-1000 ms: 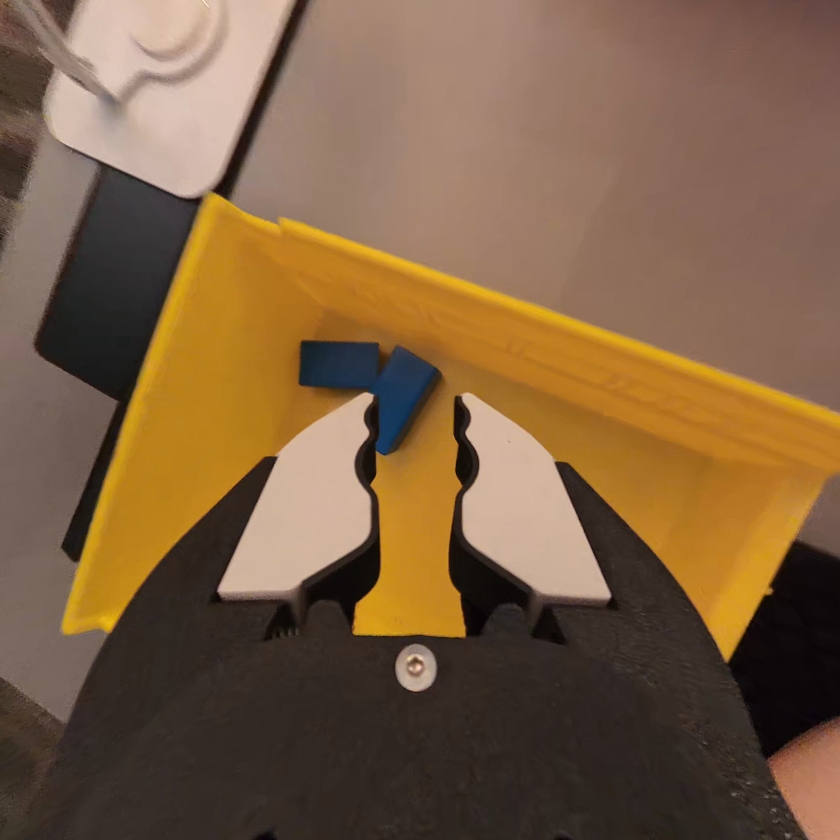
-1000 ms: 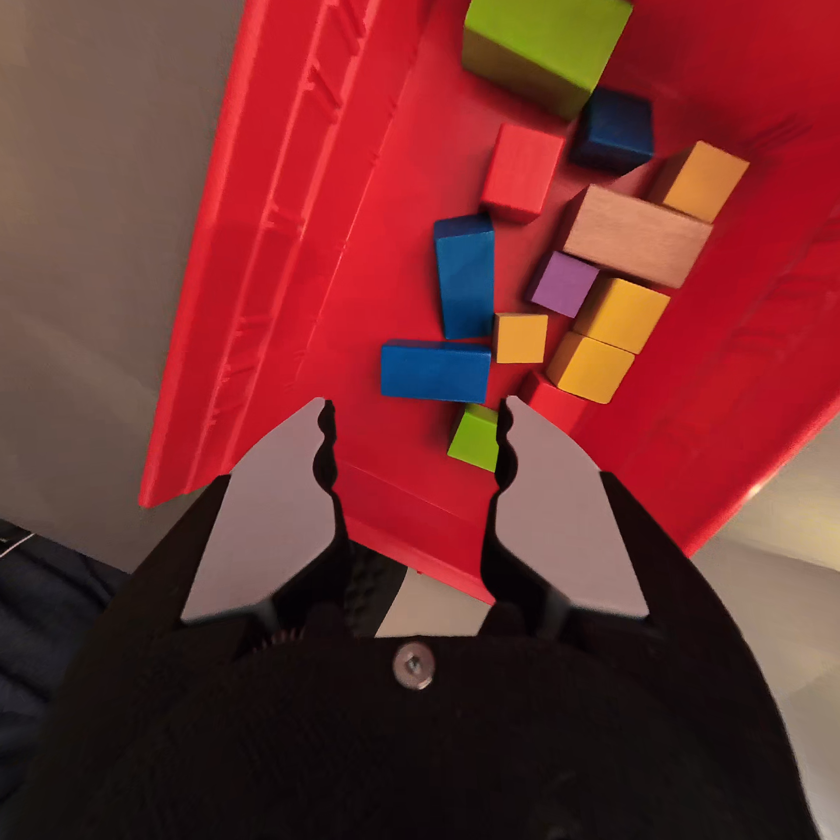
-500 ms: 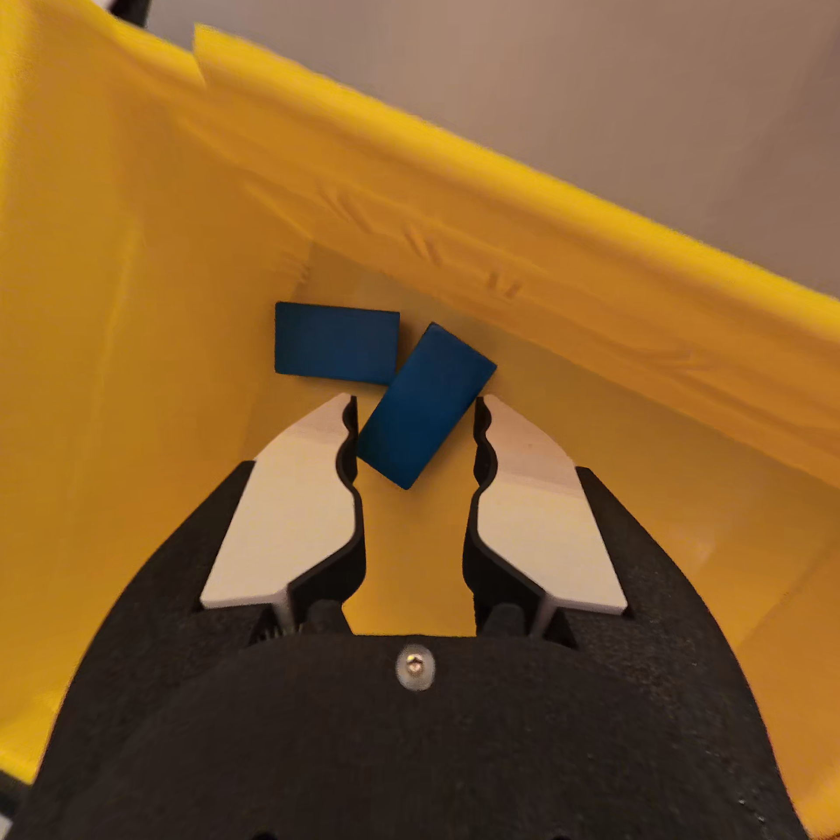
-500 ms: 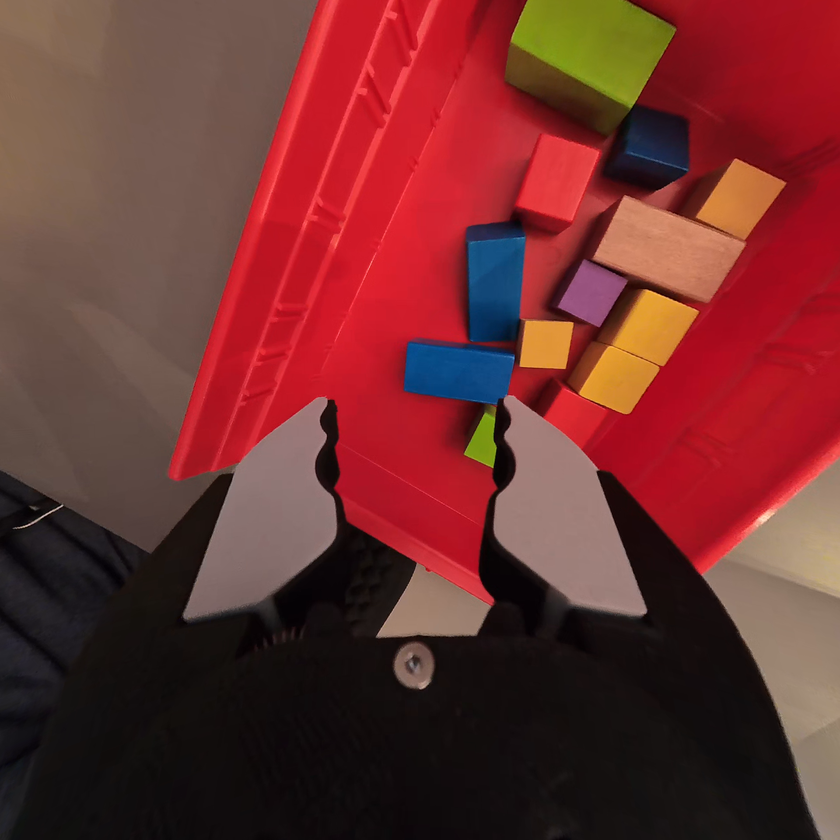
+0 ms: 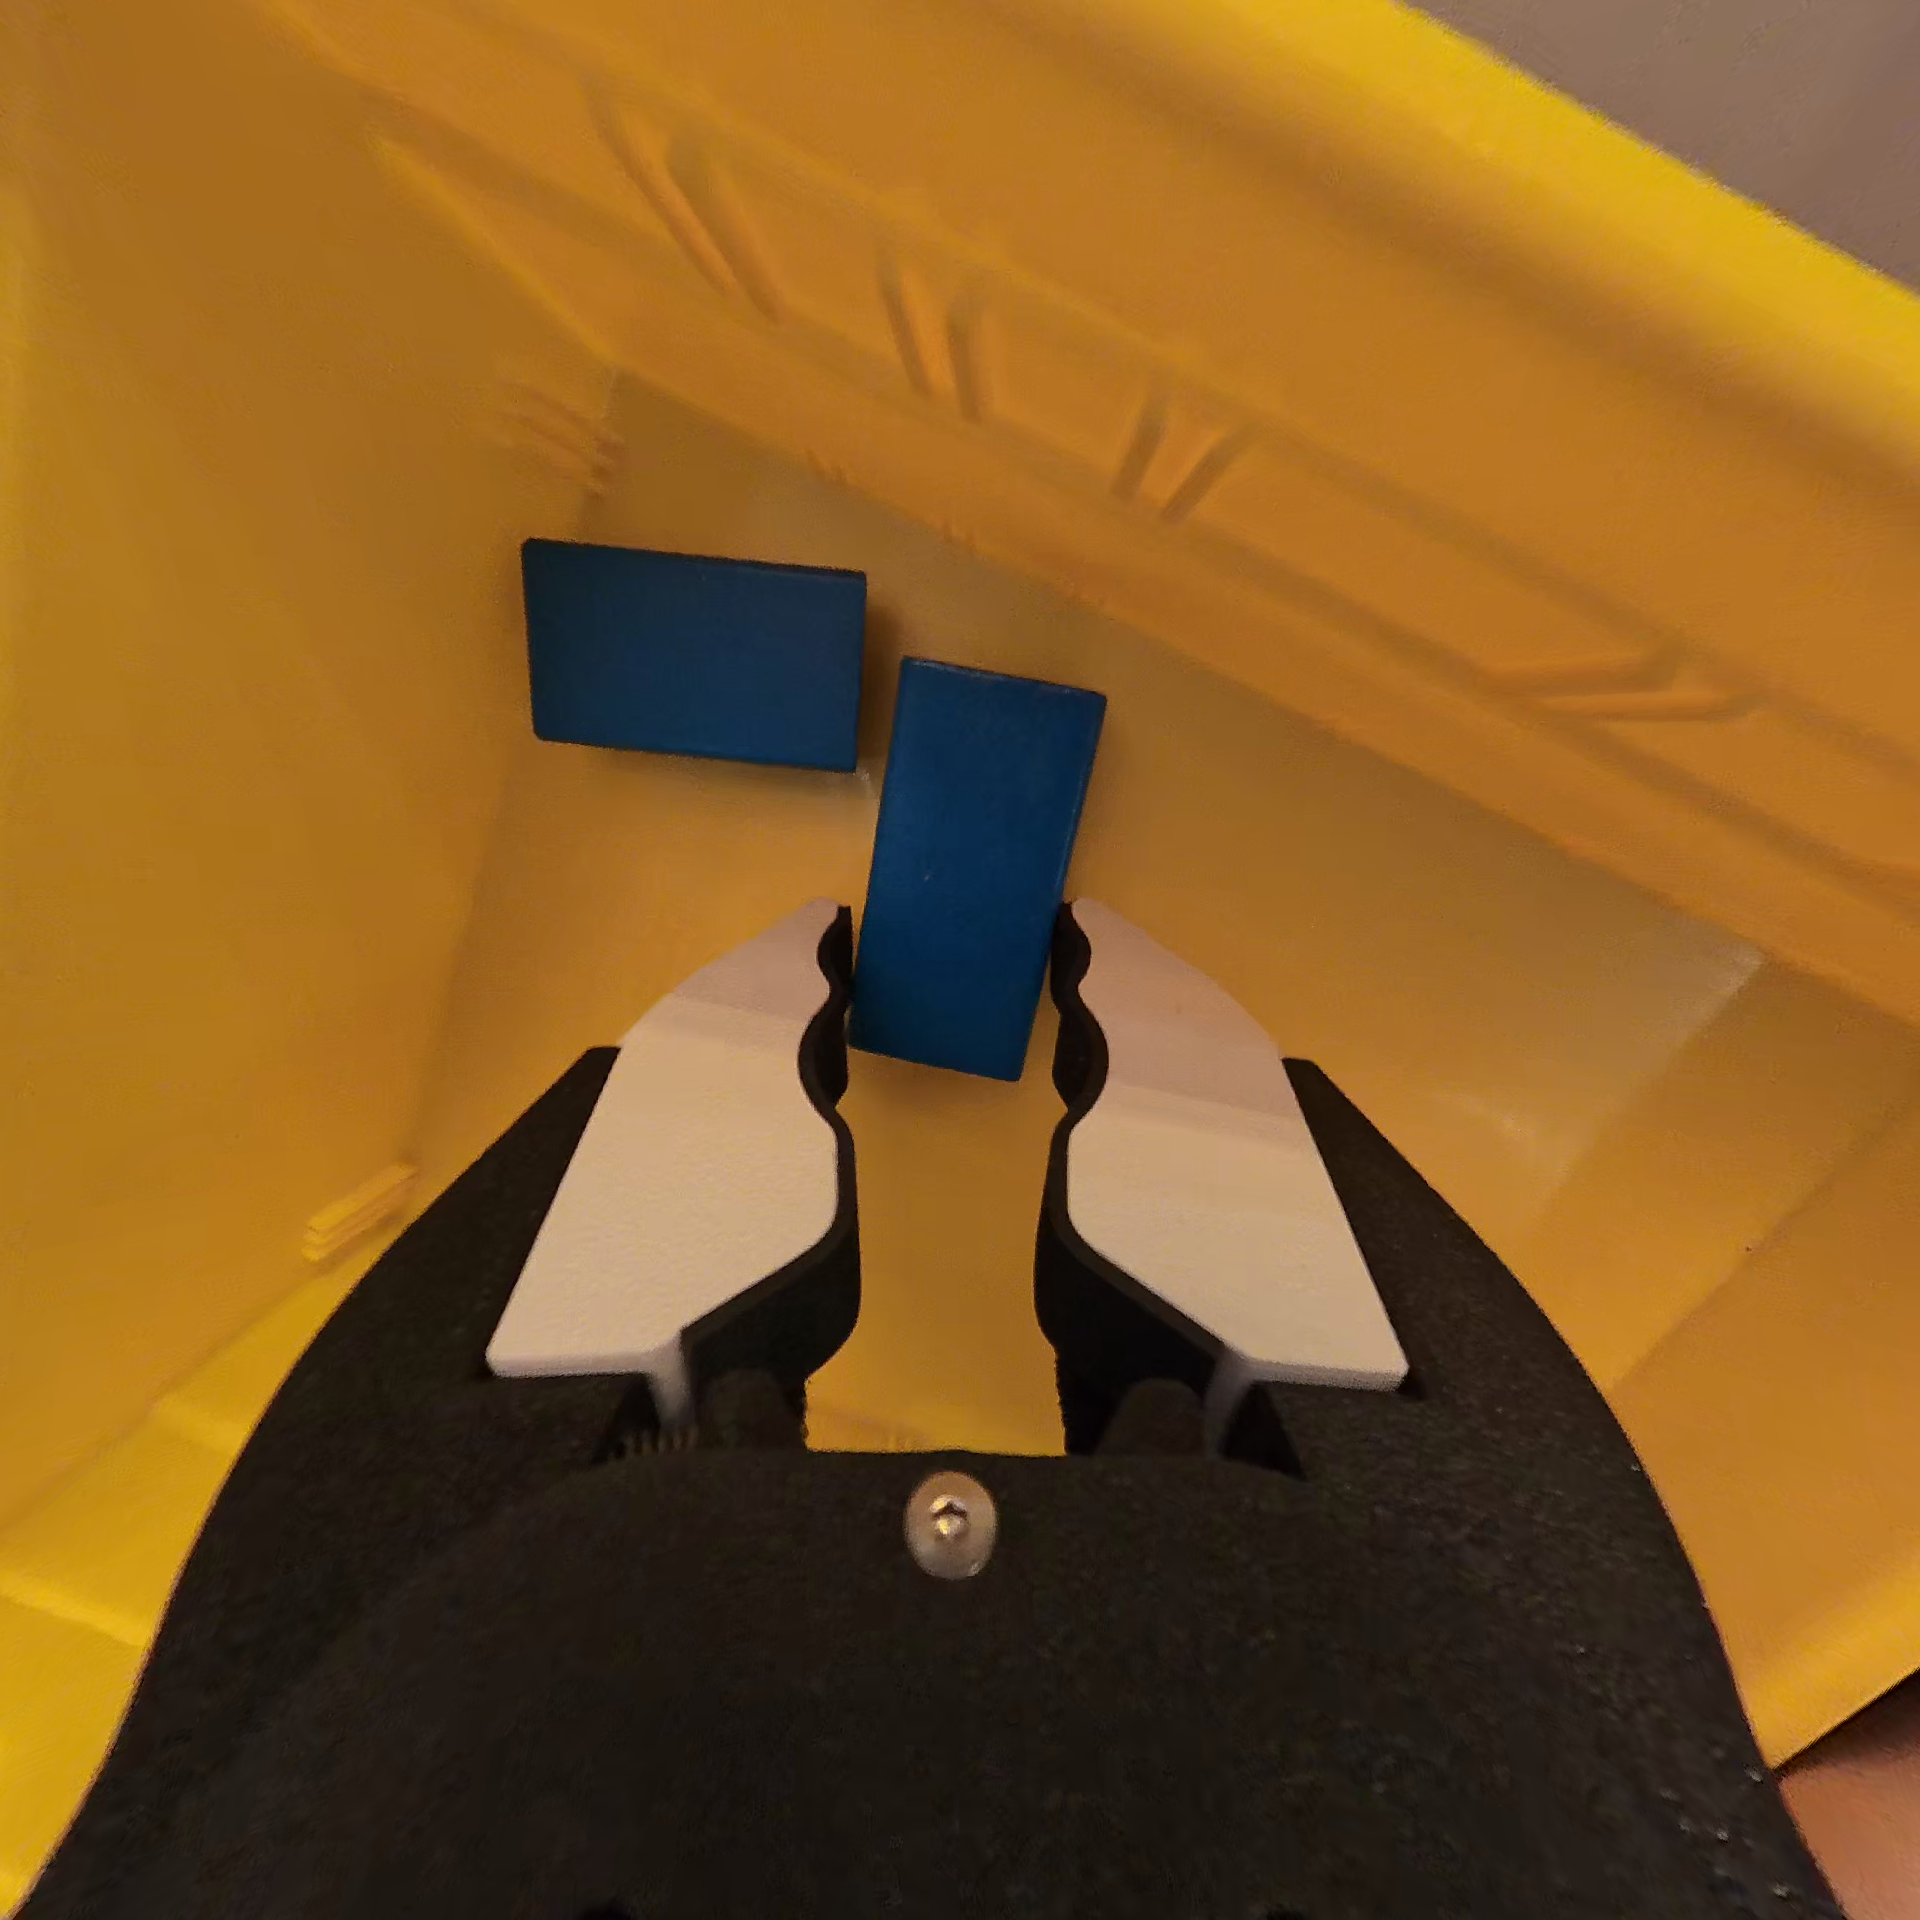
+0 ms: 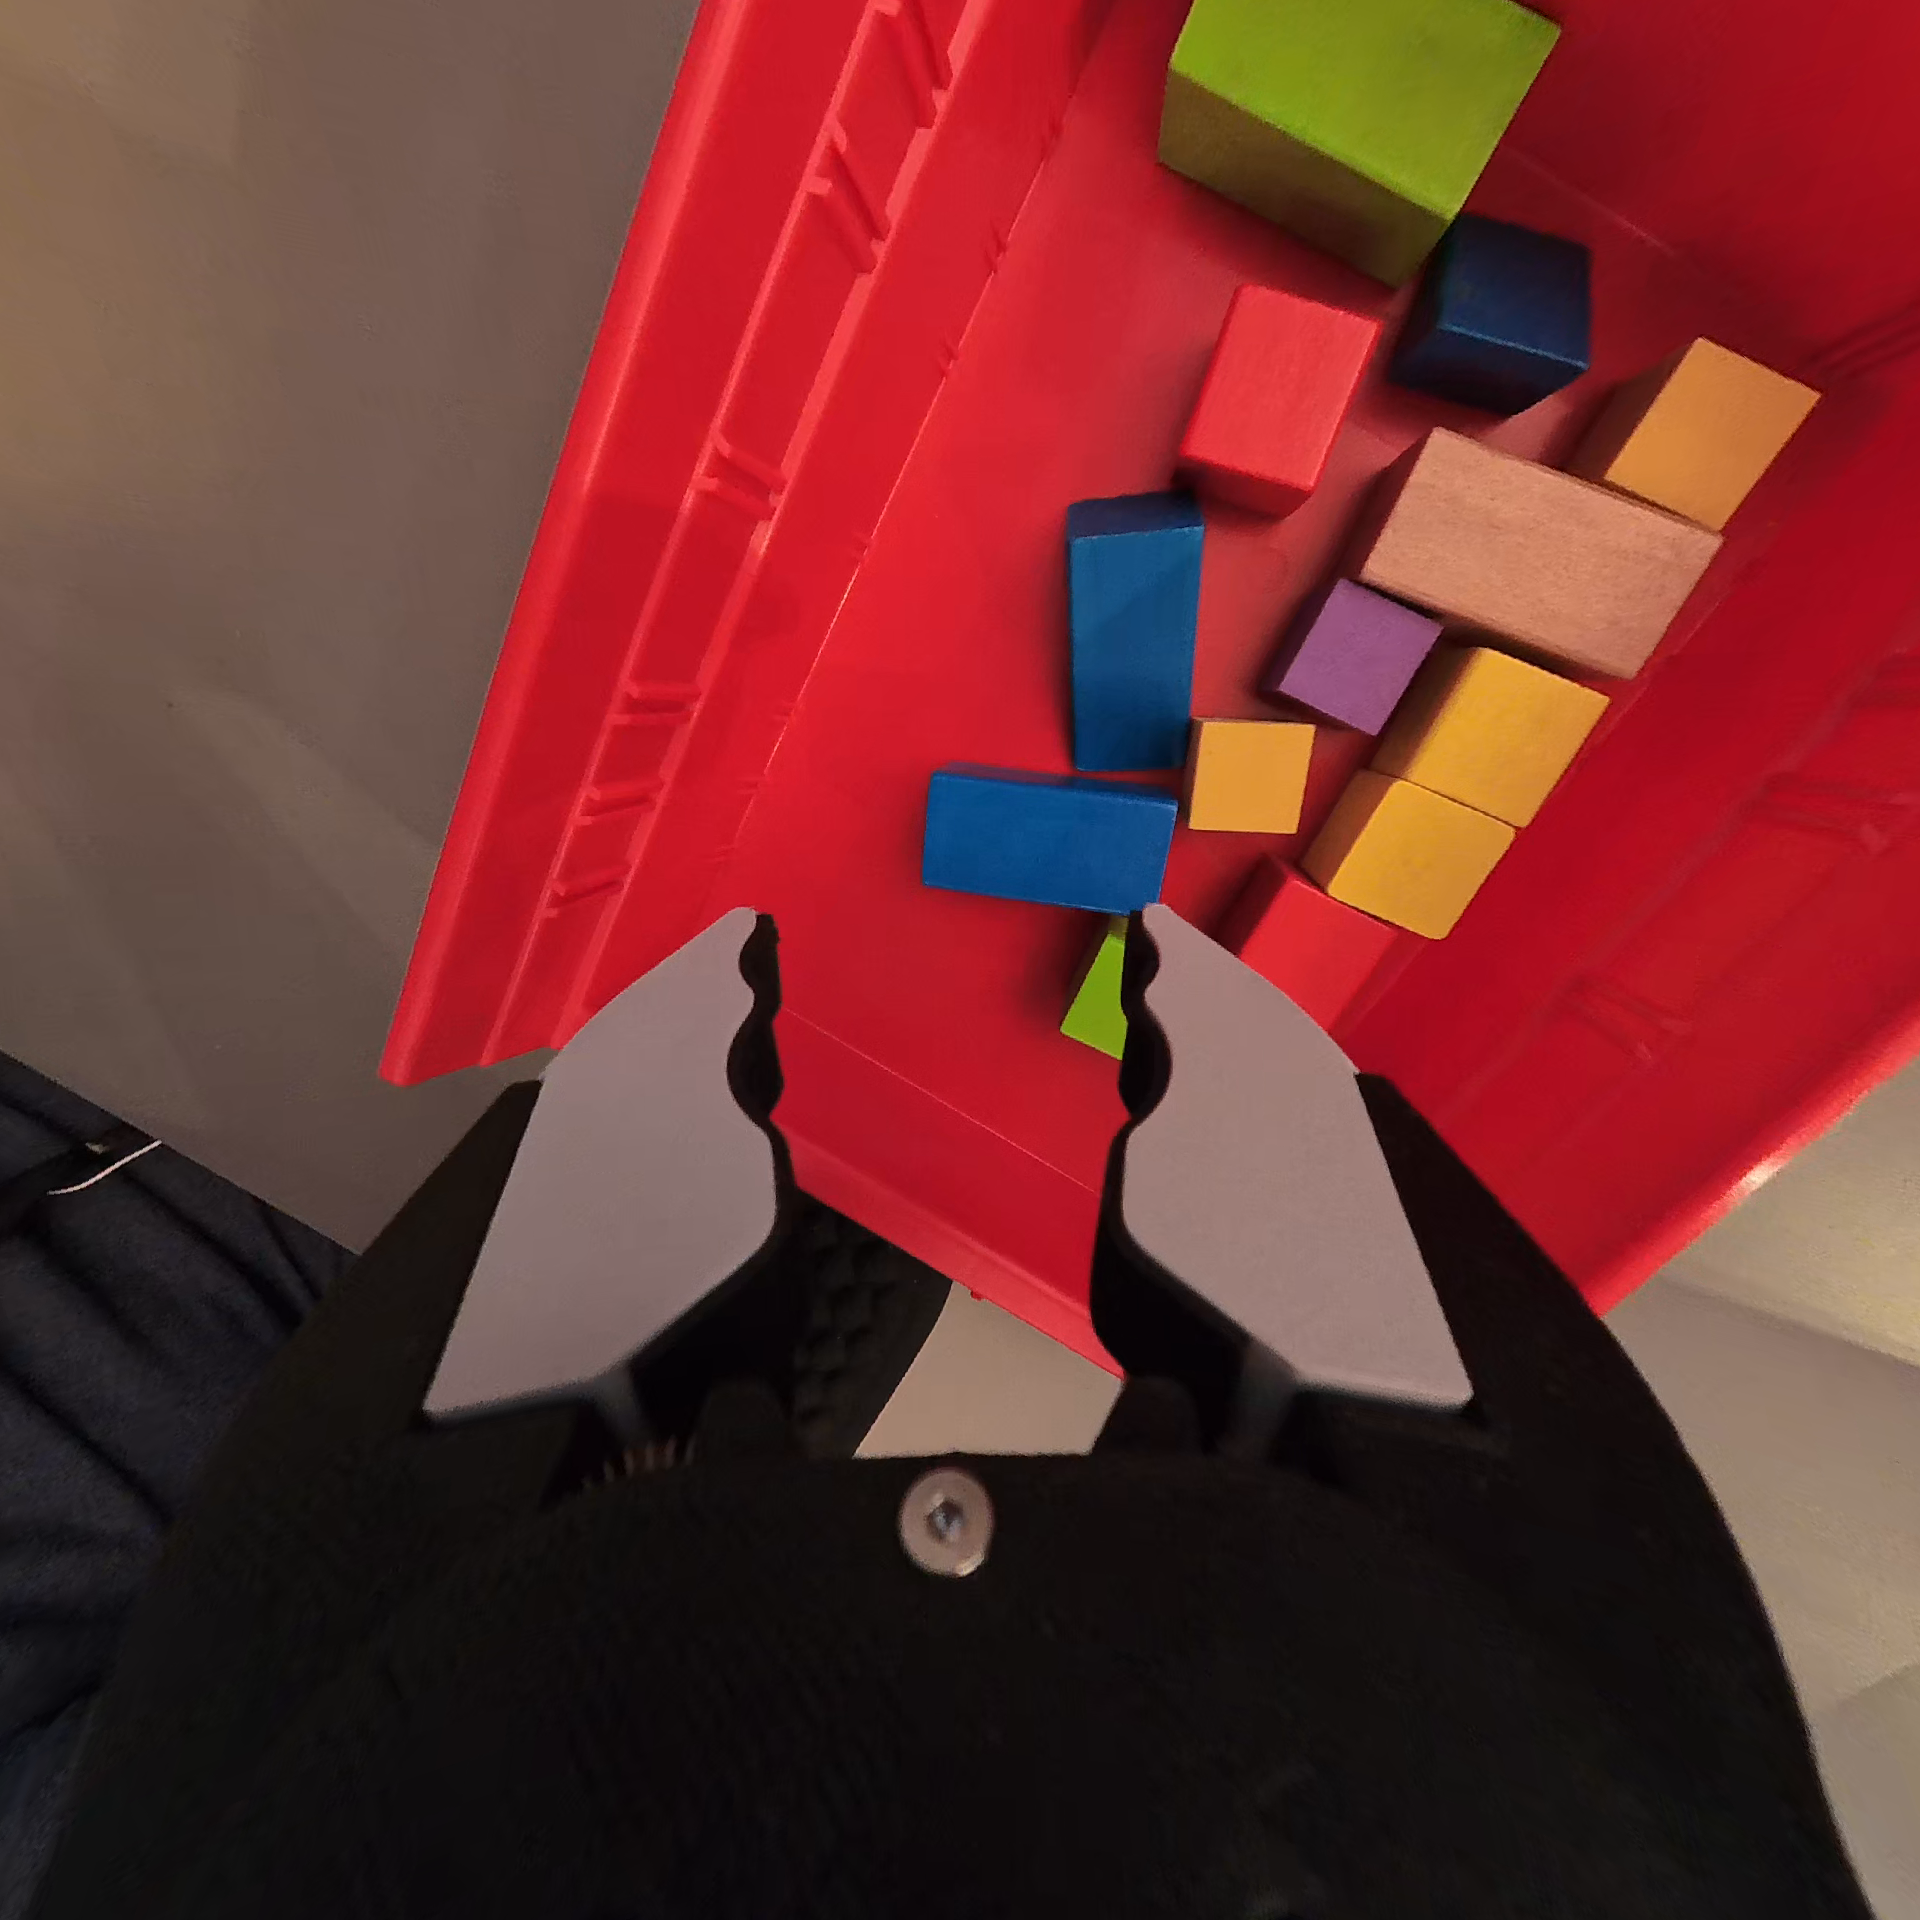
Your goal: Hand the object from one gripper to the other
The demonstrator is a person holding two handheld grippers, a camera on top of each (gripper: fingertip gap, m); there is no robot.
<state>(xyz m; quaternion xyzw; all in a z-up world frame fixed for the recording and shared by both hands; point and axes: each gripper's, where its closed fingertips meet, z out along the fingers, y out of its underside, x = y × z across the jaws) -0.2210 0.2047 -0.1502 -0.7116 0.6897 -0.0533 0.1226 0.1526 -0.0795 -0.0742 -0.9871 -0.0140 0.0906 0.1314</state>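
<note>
**Between the left tips: seating the grip on the blue block**

Between the tips of our left claw (image 5: 951, 914) lies the near end of a flat blue block (image 5: 971, 868), on the floor of the yellow bin (image 5: 1351, 343) and running away from us almost in line with the fingers. The jaws stand parted, a thin gap showing on each side of the block, so nothing is gripped yet. A second blue block (image 5: 694, 655) lies crosswise just beyond and to the left, its corner very near our block; we cannot tell whether they touch.

To do this step well, we judge it best to slide a little further forward so the wavy pads (image 5: 831, 997) cover more of the block's long sides, keep centred, then clench evenly. Closing off-centre would probably twist the block or nudge its neighbour. Holding only the near end leaves the far end free for the other claw to take.

Our right claw (image 6: 951, 925) hangs released above the near end of the red bin (image 6: 675, 582), which holds many coloured blocks, among them a blue slab (image 6: 1049, 836) just ahead of the tips and a green block (image 6: 1096, 997) partly hidden by one finger. It should stay wide until we bring the block across.
</note>
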